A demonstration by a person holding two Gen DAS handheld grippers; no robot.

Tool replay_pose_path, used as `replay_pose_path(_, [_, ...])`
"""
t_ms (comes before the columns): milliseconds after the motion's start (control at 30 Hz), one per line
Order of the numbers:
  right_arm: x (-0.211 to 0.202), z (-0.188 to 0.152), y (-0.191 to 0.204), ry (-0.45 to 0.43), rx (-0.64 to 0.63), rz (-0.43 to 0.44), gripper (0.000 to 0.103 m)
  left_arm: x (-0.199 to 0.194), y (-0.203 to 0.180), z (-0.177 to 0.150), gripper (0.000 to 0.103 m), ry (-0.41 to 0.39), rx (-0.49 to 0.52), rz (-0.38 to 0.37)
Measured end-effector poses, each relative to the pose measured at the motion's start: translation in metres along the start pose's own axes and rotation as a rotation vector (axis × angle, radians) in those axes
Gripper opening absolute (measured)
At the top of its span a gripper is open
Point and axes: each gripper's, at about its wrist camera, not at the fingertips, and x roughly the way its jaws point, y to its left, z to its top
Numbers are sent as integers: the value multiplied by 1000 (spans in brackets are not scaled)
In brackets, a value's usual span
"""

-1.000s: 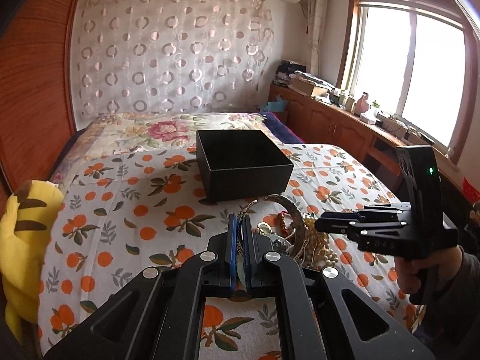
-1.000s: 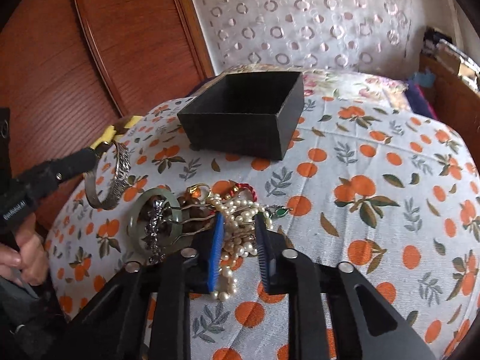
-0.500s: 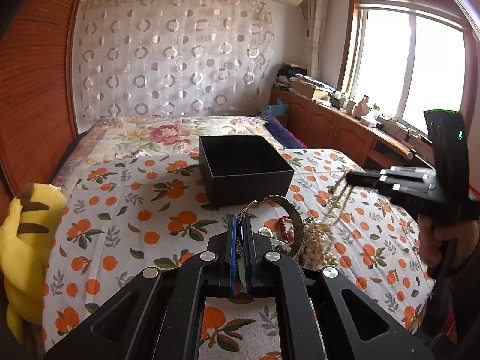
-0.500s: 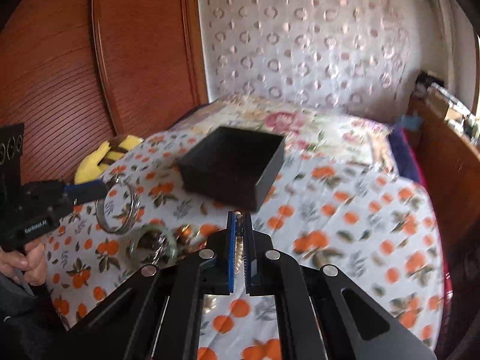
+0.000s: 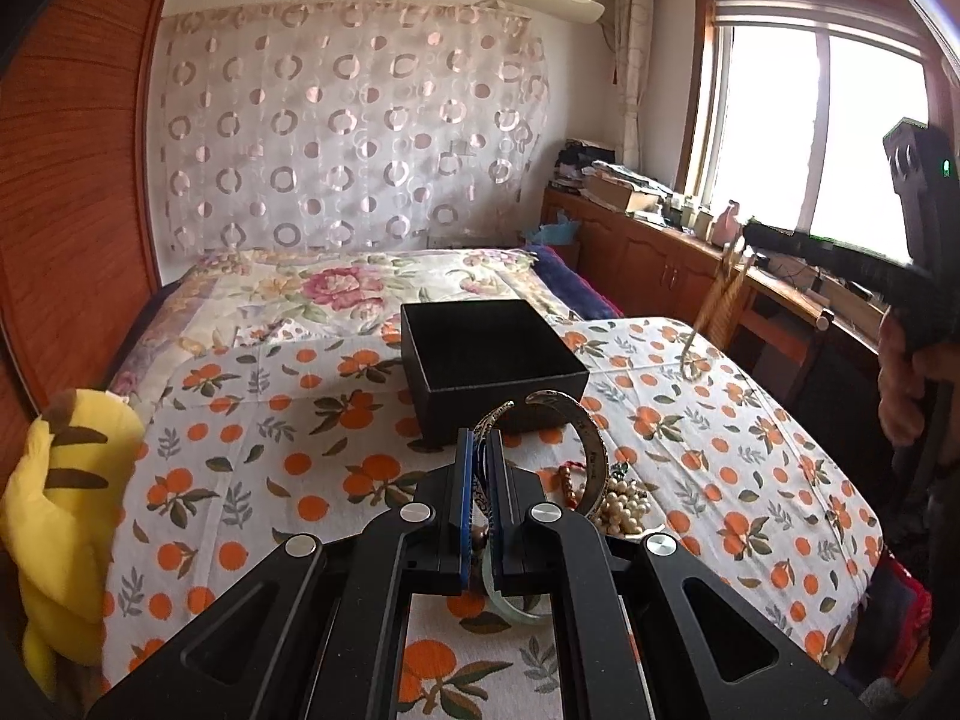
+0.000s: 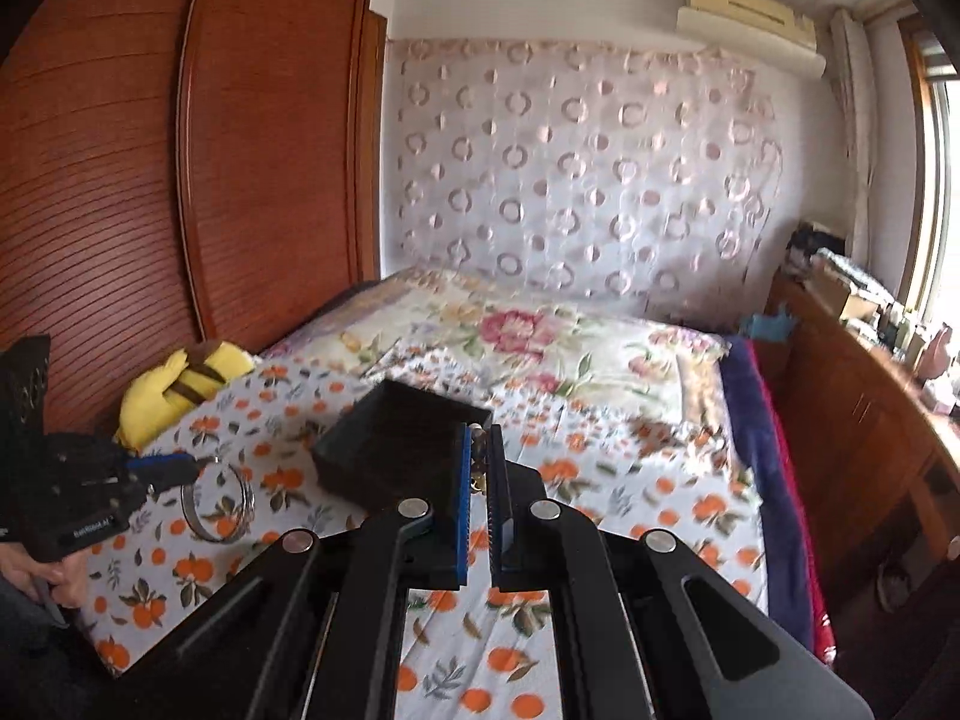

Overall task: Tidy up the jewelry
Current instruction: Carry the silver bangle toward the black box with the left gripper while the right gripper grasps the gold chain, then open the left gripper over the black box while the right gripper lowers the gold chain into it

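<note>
A black open box [image 5: 492,360] stands on the orange-print bedspread; it also shows in the right wrist view [image 6: 396,450]. My left gripper [image 5: 479,444] is shut on a silver cuff bangle [image 5: 591,450], held above the jewelry pile [image 5: 618,498]; the bangle also shows in the right wrist view [image 6: 219,501]. A green bangle [image 5: 510,606] lies under the left fingers. My right gripper [image 6: 478,444] is shut on a pearl necklace [image 6: 478,468], lifted high; the strand hangs blurred in the left wrist view [image 5: 714,306].
A yellow plush toy [image 5: 60,516] lies at the bed's left edge beside the wooden wardrobe [image 6: 150,180]. A wooden cabinet [image 5: 672,264] with clutter runs under the window on the right. A floral quilt [image 5: 336,282] covers the bed's far part.
My right gripper shut on the pearl necklace and lifted it up off the pile, to the right. My left gripper has risen slightly with the silver bangle.
</note>
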Motion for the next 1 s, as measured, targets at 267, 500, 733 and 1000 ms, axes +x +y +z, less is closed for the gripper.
replay_pose_path(267, [6, 26, -3, -21, -22, 7, 5, 11, 2, 22, 3, -17, 11, 26])
replay_pose_path(500, [28, 47, 10, -26, -48, 51, 5, 32, 13, 37, 3, -6, -2, 44])
replay_pose_path(733, [57, 70, 21, -39, -67, 33, 5, 53, 19, 47, 3, 6, -12, 58])
replay_pose_path(1000, [96, 76, 16, 16, -11, 62, 5, 66, 23, 52, 3, 18, -11, 74])
